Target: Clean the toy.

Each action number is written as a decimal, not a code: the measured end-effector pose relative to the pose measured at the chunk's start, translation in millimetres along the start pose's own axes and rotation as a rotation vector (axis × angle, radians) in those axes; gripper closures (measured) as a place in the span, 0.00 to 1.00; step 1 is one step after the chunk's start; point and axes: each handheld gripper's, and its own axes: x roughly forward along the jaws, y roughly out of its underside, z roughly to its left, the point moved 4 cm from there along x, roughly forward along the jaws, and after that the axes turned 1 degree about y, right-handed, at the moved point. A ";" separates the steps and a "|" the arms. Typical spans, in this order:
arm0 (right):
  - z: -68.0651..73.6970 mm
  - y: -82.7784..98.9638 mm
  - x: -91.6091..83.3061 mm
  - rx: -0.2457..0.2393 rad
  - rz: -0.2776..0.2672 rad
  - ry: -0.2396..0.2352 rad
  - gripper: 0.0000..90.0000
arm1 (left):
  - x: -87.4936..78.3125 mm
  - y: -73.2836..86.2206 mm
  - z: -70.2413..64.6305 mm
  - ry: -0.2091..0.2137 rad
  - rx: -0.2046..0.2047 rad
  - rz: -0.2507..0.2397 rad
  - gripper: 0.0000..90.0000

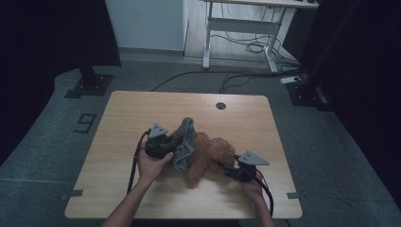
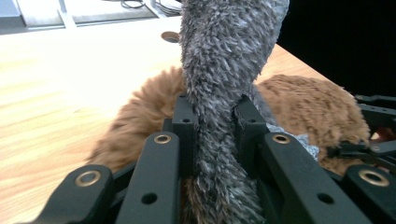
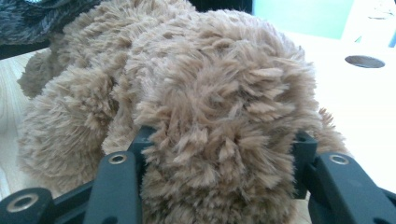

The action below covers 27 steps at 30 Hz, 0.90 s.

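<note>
On the light wooden table (image 1: 132,118), my left gripper (image 2: 212,123) squeezes the fuzzy grey cloth (image 2: 224,70) tight, and my right gripper (image 3: 217,144) hugs the fluffy brown teddy bear (image 3: 196,93) lying there.

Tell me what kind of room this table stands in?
Probably a lab or office workroom: a wooden table with a cable grommet hole, a height-adjustable desk with loose cables behind it, and grey carpet.

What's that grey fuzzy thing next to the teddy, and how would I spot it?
Look at the middle of the wooden table, where a brown plush bear lies. Draped against its left side is the grey fuzzy cloth, pinched in the left gripper. It is the one grey, limp piece beside brown fur.
</note>
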 end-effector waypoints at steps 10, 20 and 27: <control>-2.3 0.6 0.0 0.018 0.001 -0.005 0.51 | -17.5 12.0 36.7 -0.102 -0.037 0.019 0.83; -7.7 2.5 -0.8 0.067 0.016 -0.024 0.47 | -4.6 57.6 63.0 -0.066 -0.141 0.115 0.83; -7.2 -0.5 -2.1 0.096 0.035 -0.013 0.29 | -9.4 58.8 67.2 -0.082 -0.126 0.151 0.83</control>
